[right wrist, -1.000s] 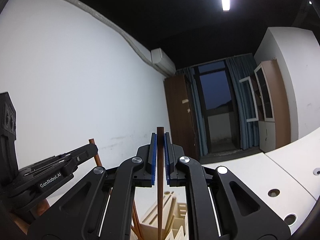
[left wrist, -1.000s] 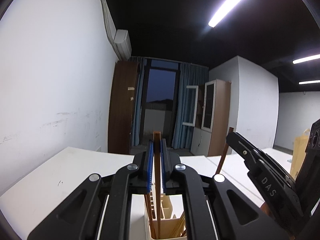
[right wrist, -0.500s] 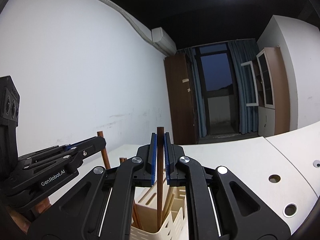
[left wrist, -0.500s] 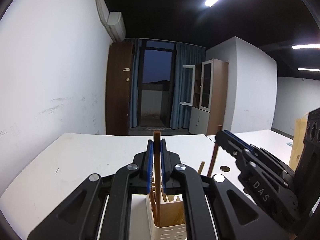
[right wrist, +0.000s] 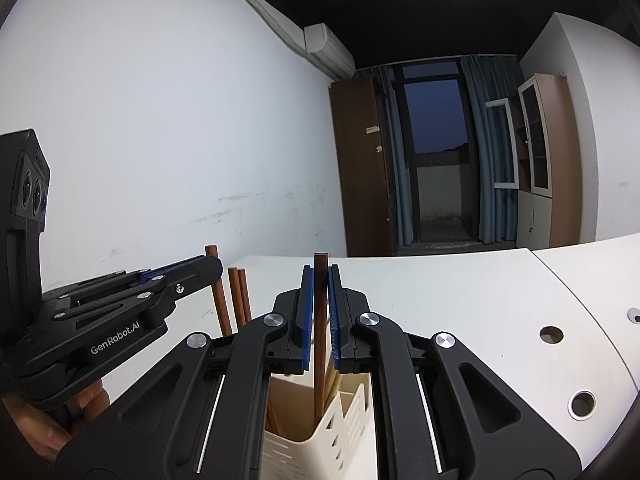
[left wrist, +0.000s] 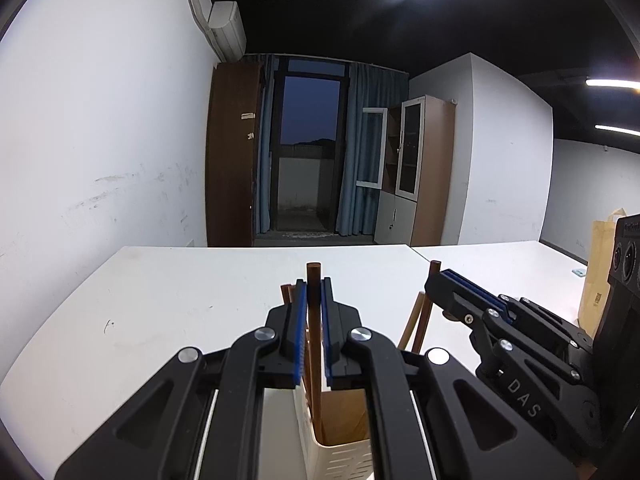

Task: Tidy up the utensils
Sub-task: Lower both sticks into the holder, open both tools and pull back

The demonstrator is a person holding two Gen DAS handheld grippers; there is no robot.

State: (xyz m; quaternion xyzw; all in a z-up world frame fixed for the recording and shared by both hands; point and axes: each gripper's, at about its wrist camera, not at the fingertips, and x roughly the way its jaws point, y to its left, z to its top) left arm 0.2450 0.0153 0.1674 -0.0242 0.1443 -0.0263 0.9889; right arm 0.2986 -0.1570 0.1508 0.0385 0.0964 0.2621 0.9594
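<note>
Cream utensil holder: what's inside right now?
Cream holder contains several brown chopsticks, plus lower ends of the two gripped sticks. Its bottom is hidden by walls and grippers.

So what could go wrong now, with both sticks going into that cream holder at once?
The left gripper and right gripper each clamp a chopstick over the narrow holder. They may bump each other, snag on chopsticks already inside, or tip the light holder.
</note>
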